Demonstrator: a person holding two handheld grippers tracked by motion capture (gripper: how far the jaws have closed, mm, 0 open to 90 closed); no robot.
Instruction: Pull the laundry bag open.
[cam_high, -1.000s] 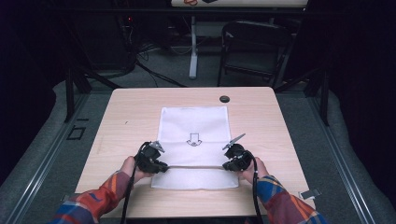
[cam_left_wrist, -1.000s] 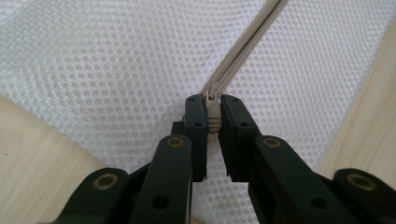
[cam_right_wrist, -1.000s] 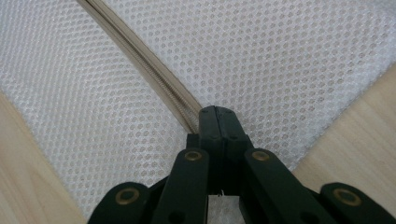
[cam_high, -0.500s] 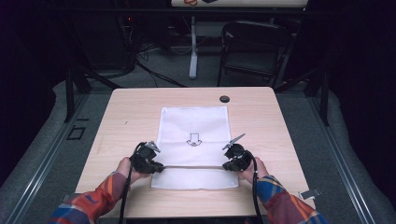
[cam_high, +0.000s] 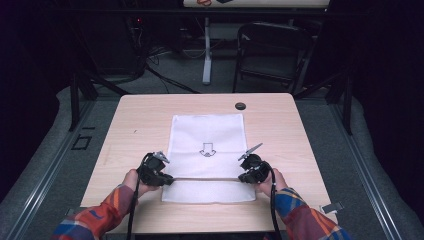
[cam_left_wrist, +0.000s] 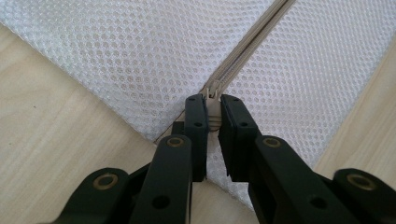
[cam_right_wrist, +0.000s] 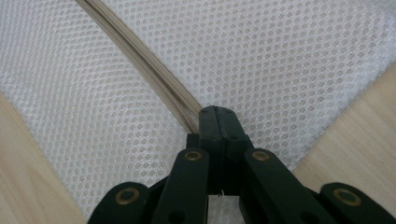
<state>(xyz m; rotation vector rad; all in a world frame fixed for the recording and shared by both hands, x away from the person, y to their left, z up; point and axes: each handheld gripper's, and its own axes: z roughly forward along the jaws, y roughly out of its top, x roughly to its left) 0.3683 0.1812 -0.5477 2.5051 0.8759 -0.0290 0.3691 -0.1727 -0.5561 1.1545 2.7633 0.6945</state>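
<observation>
White mesh bag (cam_high: 207, 155) lies flat mid-bench (cam_high: 280, 125), its zipper (cam_high: 205, 178) stretched between the left hand-held gripper (cam_left_wrist: 212, 112), clamped on the zipper pull (cam_left_wrist: 213, 105), and the right hand-held gripper (cam_right_wrist: 215, 116), clenched on the zipper's other end.

The left hand-held gripper (cam_left_wrist: 213, 119) rises from the bottom of the left gripper view, its two black jaws drawn close on either side of the beige zipper pull (cam_left_wrist: 214, 109) of a white mesh bag (cam_left_wrist: 140, 56), pinching it between their tips. From the pull, the closed beige zipper (cam_left_wrist: 252, 42) runs straight away to the top edge of the view, with mesh on both sides of it. The bag lies flat on the light wooden surface (cam_left_wrist: 56, 140), which shows bare at the left and at the lower right past the bag's edges.
</observation>
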